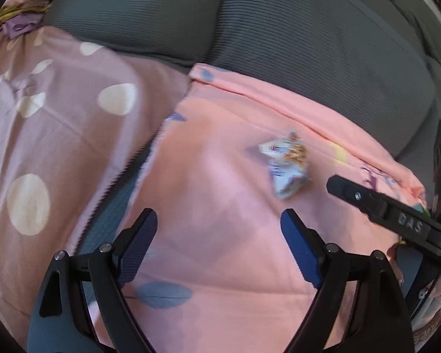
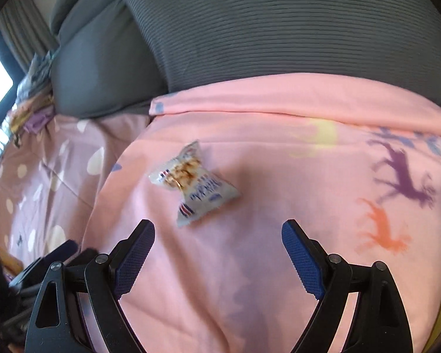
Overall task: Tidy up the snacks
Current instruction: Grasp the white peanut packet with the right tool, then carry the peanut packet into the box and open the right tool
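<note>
Packet lies ahead-left of right gripper, long axis diagonal; left gripper farther. Both jaws apart, empty.

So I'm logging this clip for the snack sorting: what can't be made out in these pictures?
- Snack packet: print blurred in both views, brand unreadable.
- Where snacks should go: no container in either view.
- Right gripper: only one finger shows in the left view; the edge cuts off the rest.

Pink deer-print blanket, grey cushions
</note>
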Tool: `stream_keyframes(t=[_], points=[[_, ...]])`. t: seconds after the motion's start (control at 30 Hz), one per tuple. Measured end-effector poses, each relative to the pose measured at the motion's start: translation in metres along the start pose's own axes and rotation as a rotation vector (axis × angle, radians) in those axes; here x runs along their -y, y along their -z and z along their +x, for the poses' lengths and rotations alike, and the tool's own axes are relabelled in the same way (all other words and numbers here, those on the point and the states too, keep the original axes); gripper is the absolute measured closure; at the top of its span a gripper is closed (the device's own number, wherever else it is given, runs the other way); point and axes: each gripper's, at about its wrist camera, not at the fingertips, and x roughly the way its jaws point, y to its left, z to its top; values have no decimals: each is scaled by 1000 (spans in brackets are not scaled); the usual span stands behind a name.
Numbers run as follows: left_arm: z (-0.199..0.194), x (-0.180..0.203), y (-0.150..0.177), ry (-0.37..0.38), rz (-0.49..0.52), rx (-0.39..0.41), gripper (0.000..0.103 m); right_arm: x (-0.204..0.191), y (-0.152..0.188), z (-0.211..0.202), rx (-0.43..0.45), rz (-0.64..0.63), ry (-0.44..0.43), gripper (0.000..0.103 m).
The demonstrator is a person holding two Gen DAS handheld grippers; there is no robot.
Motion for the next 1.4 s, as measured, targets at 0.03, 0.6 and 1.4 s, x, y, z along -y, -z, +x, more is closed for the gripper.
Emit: stream_keyframes(t=[0.03,0.6,1.4], points=[[1,-3,-1,-24,-14,2,17,-5,-4,5,-7,-15,16,15],[14,-10,-4,-1,-44,-58,17,-21,-28,74,-71,-130,95,51],[-39,140,58,337,436,37,19,49,57,-78,24,144,-153,58]])
